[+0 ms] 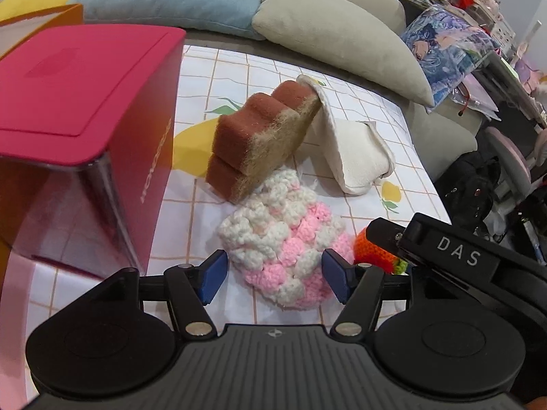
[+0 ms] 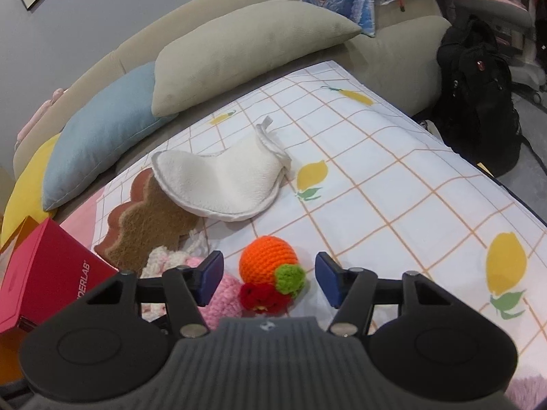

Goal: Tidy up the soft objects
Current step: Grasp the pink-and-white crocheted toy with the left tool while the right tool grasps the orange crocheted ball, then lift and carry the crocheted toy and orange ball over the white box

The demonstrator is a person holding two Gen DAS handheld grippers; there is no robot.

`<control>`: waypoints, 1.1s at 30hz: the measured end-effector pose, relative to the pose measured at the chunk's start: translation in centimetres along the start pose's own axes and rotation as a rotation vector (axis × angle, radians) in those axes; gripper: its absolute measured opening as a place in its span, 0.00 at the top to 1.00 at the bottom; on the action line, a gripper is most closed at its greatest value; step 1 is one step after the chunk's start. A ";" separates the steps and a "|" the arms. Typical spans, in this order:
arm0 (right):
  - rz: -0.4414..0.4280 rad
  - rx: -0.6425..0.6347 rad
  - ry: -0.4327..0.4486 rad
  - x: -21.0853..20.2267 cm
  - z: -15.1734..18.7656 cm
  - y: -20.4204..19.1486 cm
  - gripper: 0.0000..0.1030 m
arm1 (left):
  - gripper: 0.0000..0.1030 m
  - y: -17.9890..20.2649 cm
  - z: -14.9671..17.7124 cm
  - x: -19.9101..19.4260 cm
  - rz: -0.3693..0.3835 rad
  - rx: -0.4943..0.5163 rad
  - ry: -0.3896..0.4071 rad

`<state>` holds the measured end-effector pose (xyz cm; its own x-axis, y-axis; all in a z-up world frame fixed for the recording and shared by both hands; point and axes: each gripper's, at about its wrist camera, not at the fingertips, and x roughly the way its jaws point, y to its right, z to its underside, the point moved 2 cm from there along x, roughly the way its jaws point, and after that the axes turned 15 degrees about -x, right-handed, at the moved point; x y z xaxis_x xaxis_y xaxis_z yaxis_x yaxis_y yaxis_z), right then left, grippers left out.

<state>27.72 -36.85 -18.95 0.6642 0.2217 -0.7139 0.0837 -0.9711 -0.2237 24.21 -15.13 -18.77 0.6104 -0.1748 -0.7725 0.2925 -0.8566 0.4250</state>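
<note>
A pink and white crochet piece (image 1: 283,239) lies on the checked cloth (image 1: 359,102); my left gripper (image 1: 275,278) is open with its blue pads on either side of the piece's near end. A brown sponge (image 1: 259,140) leans on a white cloth pad (image 1: 352,150) behind it. An orange crochet fruit (image 2: 268,261) with green and red bits lies between the open jaws of my right gripper (image 2: 268,282). The fruit also shows in the left wrist view (image 1: 371,251), partly hidden by the right gripper's body. The sponge (image 2: 154,218) and the white pad (image 2: 222,177) lie beyond it.
A pink lidded box (image 1: 78,130) stands at the left on the cloth, with an orange box (image 1: 44,17) behind it. Yellow, blue (image 2: 102,136) and beige (image 2: 246,51) cushions line the sofa back. A black backpack (image 2: 478,95) sits off the right edge.
</note>
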 end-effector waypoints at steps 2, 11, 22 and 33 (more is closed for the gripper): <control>-0.005 0.009 -0.005 0.3 0.0 0.2 0.50 | 0.25 0.1 0.0 0.3 0.000 -0.003 -0.004; -0.024 0.010 -0.024 0.7 0.2 0.2 0.60 | 0.19 0.4 0.8 0.7 0.000 0.069 0.043; -0.035 0.016 -0.019 0.6 0.2 0.6 0.61 | 0.65 2.4 1.0 -0.7 -0.010 0.231 0.043; -0.076 0.011 0.018 -0.7 0.1 0.3 0.61 | 0.79 1.4 1.6 -6.4 0.052 0.369 0.086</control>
<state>27.20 -37.24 -18.54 0.6693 0.2931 -0.6827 0.1265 -0.9504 -0.2840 19.50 -16.02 -13.96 0.6817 -0.1951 -0.7052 -0.0156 -0.9675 0.2526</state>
